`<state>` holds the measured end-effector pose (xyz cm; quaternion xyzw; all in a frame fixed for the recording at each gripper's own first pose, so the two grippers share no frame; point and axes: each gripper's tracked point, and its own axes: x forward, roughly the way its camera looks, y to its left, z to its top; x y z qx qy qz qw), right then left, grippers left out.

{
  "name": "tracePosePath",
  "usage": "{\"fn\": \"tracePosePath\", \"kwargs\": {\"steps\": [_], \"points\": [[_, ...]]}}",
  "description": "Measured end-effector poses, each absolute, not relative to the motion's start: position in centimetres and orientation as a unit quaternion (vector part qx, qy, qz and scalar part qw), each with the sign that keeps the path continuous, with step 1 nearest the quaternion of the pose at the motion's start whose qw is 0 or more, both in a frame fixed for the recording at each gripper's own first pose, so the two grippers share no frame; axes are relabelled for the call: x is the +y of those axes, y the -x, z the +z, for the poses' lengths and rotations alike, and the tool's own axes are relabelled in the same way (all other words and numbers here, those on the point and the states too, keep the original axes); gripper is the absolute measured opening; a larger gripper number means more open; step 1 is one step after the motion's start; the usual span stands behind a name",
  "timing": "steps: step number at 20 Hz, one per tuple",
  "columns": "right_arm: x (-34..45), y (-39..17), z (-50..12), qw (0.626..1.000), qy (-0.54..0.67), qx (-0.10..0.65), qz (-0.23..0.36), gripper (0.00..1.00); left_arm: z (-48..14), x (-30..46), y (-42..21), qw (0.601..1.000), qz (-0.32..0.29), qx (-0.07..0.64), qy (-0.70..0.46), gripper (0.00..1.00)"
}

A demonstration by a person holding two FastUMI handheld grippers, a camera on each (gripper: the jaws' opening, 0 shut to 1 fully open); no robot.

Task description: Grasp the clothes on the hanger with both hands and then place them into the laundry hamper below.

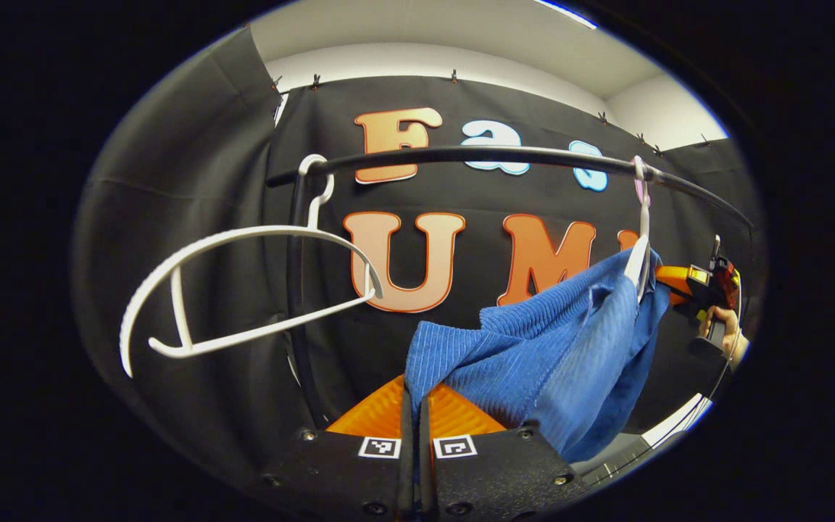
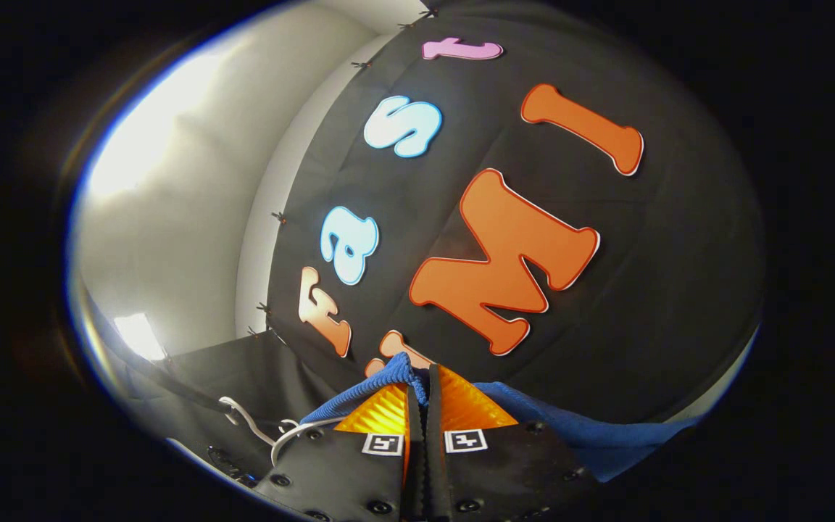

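Already both tongs, left [image 1: 414, 406] and right [image 2: 421, 395], pinch the blue garment [image 1: 548, 348] below the rail [image 1: 504, 154]; hamper drop remains.

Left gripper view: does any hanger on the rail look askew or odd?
Yes. The empty white hanger hangs tilted on the black rail, one end swung low. The blue garment is stretched sideways off the second hanger.

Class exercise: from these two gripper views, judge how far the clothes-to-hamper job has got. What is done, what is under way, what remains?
Done: both grippers are pinched on the blue cloth, the left gripper and right gripper each closed on a fold. Under way: one end of the cloth is still draped on its white hanger on the rail. Left: pull it free and lower it into the hamper.
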<state>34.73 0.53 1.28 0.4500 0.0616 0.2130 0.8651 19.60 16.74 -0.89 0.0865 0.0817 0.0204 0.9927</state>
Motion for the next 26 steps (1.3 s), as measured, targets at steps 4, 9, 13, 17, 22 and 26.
{"fn": "tracePosePath", "kwargs": {"steps": [4, 9, 13, 17, 22, 26], "points": [[0.0, -36.0, -2.7, 0.858, -0.47, 0.109, 0.175, 0.07, -3.1, 16.8, -19.0, 0.991, 0.029, 0.101, -0.079, 0.04], [0.5, -35.9, -4.7, 0.866, -0.459, 0.119, 0.157, 0.07, -3.3, 16.6, -18.0, 0.992, 0.035, 0.096, -0.071, 0.03], [0.1, -34.6, -6.8, 0.875, -0.444, 0.137, 0.137, 0.07, -4.1, 16.5, -16.9, 0.991, 0.049, 0.097, -0.079, 0.04], [-1.0, -31.7, -12.5, 0.881, -0.427, 0.177, 0.099, 0.07, -6.7, 16.5, -15.3, 0.988, 0.061, 0.116, -0.081, 0.03], [-1.2, -28.2, -14.2, 0.892, -0.404, 0.184, 0.089, 0.07, -6.8, 16.2, -13.1, 0.985, 0.061, 0.117, -0.108, 0.04], [-0.3, -25.7, -14.3, 0.9, -0.382, 0.189, 0.091, 0.07, -7.8, 17.3, -10.3, 0.983, 0.073, 0.129, -0.105, 0.03]]}}
